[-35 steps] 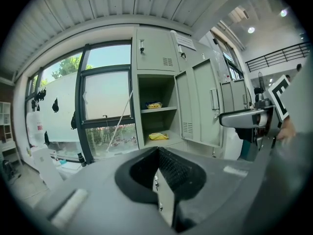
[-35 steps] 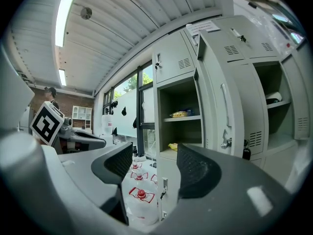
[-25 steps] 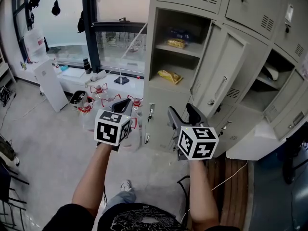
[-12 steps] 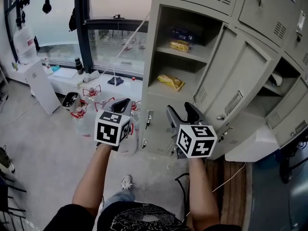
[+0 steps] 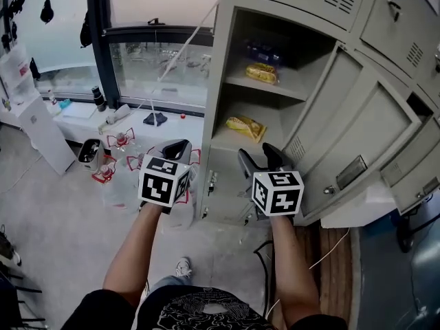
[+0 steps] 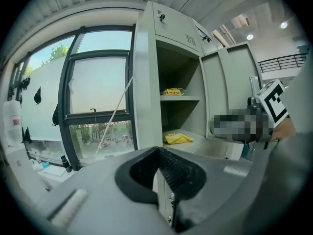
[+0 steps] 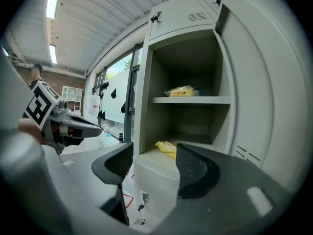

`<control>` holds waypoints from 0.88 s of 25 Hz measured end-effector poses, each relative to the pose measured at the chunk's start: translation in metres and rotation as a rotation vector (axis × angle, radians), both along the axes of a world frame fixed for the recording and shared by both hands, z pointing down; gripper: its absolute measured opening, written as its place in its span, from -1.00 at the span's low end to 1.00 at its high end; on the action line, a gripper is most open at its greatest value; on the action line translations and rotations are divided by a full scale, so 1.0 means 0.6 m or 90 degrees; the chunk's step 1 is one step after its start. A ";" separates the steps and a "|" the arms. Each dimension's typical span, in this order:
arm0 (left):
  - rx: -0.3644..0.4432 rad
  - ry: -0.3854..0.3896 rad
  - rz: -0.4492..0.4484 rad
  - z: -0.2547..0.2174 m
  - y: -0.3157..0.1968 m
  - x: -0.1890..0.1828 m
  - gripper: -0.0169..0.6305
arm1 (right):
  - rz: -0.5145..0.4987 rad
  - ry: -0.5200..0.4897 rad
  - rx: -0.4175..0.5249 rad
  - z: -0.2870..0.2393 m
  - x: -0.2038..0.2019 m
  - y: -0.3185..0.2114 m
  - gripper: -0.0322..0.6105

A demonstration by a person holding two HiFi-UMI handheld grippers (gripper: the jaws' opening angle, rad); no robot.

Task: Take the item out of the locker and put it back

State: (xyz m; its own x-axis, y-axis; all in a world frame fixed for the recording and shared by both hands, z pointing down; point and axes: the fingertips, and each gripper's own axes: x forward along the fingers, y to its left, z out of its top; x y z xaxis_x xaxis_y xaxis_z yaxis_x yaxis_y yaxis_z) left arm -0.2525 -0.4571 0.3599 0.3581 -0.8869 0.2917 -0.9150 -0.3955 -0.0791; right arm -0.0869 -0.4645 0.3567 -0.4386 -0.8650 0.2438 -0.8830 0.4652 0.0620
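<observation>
My right claw hangs released and empty. The yellow snack packet lies ahead of it on the locker's lower shelf. My left claw is clenched on nothing. Nothing is out yet.

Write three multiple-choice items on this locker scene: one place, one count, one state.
1. Where is the lower yellow packet? A. on the compartment's floor B. on the windowsill C. in a gripper
2. How many yellow packets are in the open locker? A. one B. two C. four
3. The right gripper is: A. shut on a packet B. open, empty C. shut, empty
1 A, it lies under the shelf; 2 B, one on the shelf, one below; 3 B, jaws apart, nothing between.
</observation>
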 end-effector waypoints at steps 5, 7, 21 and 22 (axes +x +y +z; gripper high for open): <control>-0.004 -0.003 0.020 0.006 -0.047 -0.014 -0.95 | 0.015 0.023 -0.006 0.008 -0.010 -0.054 0.01; -0.005 -0.006 0.028 0.008 -0.063 -0.020 -0.95 | 0.022 0.036 -0.009 0.015 -0.011 -0.074 -0.01; -0.012 -0.009 0.097 0.025 -0.154 -0.016 -0.95 | 0.066 0.132 -0.053 0.085 -0.002 -0.176 -0.12; -0.013 -0.009 0.101 0.027 -0.157 -0.014 -0.95 | 0.066 0.144 -0.054 0.089 -0.001 -0.182 -0.13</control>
State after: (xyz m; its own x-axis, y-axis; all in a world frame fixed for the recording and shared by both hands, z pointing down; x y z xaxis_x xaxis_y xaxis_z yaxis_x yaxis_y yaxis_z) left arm -0.2610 -0.5514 0.3759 0.4895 -0.8129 0.3156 -0.8393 -0.5374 -0.0823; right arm -0.0874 -0.5740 0.4104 -0.2746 -0.8747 0.3994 -0.8945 0.3848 0.2278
